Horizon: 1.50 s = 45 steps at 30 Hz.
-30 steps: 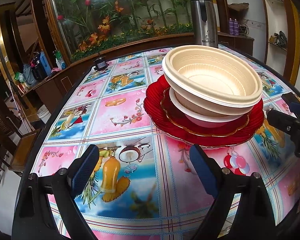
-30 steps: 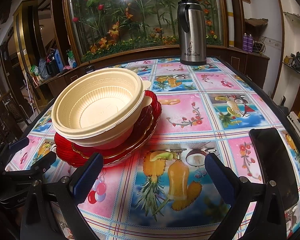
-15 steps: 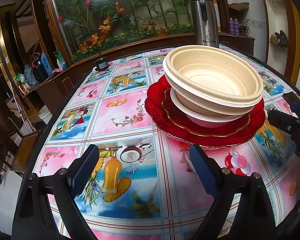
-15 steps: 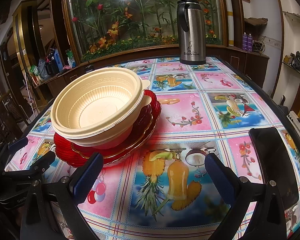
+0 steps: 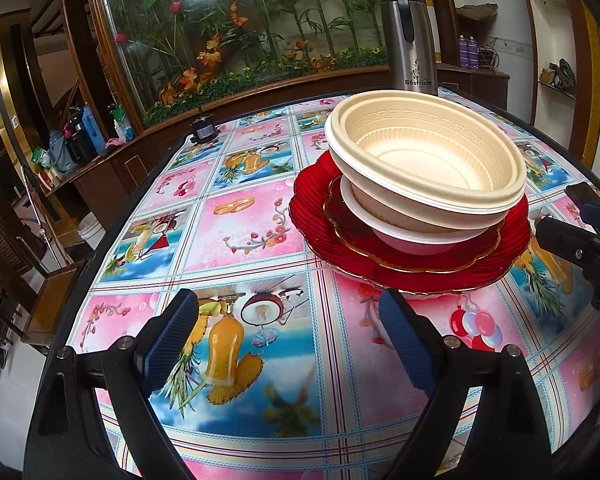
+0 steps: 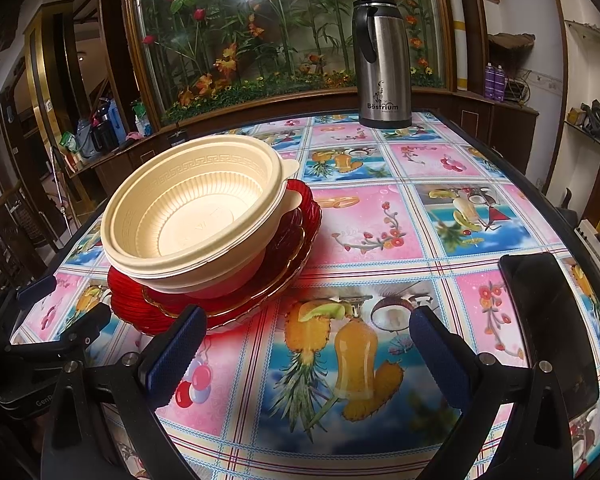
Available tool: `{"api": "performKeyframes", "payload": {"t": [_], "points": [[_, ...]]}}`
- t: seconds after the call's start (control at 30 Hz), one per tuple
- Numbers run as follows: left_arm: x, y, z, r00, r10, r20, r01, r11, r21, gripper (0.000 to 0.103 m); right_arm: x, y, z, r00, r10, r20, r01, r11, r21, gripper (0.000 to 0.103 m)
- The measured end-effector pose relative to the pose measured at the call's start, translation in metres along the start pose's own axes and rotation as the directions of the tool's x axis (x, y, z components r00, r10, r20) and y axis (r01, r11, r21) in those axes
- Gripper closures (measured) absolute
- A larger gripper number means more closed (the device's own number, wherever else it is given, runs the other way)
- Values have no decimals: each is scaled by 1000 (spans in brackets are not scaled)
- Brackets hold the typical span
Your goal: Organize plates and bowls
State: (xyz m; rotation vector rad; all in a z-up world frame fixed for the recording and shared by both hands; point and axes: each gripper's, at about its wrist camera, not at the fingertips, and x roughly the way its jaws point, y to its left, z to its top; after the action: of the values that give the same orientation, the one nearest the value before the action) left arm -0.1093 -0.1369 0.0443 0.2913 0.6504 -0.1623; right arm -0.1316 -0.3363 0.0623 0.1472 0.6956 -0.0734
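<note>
A cream bowl [image 5: 424,160] [image 6: 196,208] sits nested on a white bowl [image 5: 404,236], which rests on a gold-rimmed red plate [image 5: 352,228] on a larger ribbed red plate [image 5: 312,216] [image 6: 140,304]. The whole stack stands on the patterned table. My left gripper [image 5: 292,340] hovers open in front of the stack, slightly to its left, nothing between its blue pads. My right gripper [image 6: 308,352] is open too, to the right of the stack, its left finger close to the red plate's rim. Each gripper shows at the edge of the other's view.
A steel thermos jug [image 6: 382,64] stands at the table's far side. A black phone [image 6: 548,328] lies on the table [image 6: 380,220] by my right gripper. A small dark object [image 5: 203,131] sits at the far left edge. Wooden cabinets and chairs surround the table.
</note>
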Motion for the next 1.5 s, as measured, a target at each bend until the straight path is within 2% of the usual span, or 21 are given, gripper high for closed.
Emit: {"api": "performKeyframes", "payload": {"t": [1.37, 1.5], "points": [[1, 0, 0, 1000, -9, -9, 9, 1000, 6, 11, 3, -3, -1, 1000, -1, -5, 1, 1000, 4, 1], [0, 0, 0, 1000, 13, -7, -13, 1000, 15, 11, 2, -2, -1, 1000, 0, -6, 0, 1000, 4, 1]]}}
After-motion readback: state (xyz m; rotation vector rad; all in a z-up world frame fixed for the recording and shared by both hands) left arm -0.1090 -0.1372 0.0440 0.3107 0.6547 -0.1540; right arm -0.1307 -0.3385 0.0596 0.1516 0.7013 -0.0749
